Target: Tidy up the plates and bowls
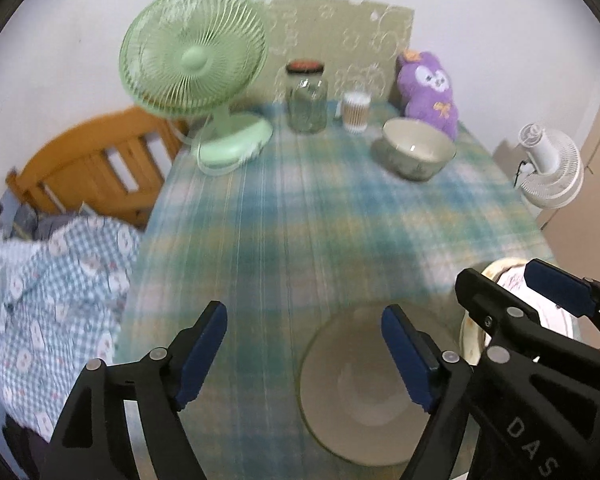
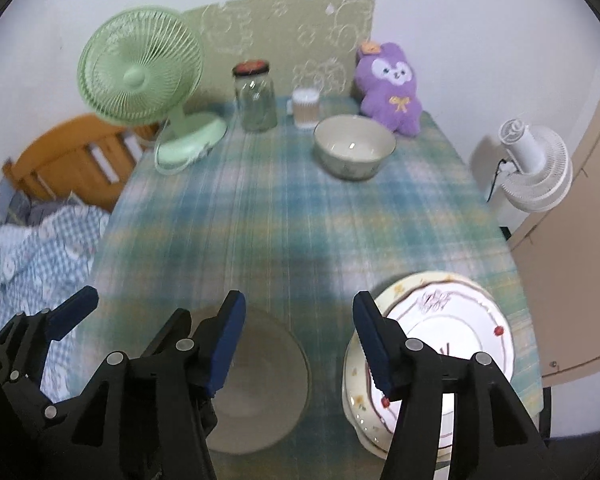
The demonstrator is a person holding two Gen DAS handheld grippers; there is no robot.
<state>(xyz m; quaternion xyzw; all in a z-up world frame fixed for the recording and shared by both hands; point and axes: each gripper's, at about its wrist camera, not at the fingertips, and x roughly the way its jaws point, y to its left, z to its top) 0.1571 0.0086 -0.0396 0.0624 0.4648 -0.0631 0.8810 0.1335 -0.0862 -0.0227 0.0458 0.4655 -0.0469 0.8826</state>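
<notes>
Both wrists above near edge — facing wall, sharing table [image 1: 260, 200]

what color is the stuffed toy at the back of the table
Purple, with a white face and a yellow bow; the stuffed toy shows best in the right wrist view.

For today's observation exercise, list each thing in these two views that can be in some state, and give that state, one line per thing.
Left gripper: open, holding nothing.
Right gripper: open, holding nothing.
Near bowl: upright, empty, on the tablecloth.
Far bowl: upright, empty.
Plates: stacked, the white one on top.
Glass jar: upright, lid on.
Green fan: standing; spinning or not, cannot tell.
Purple plush toy: propped upright at the back.
</notes>
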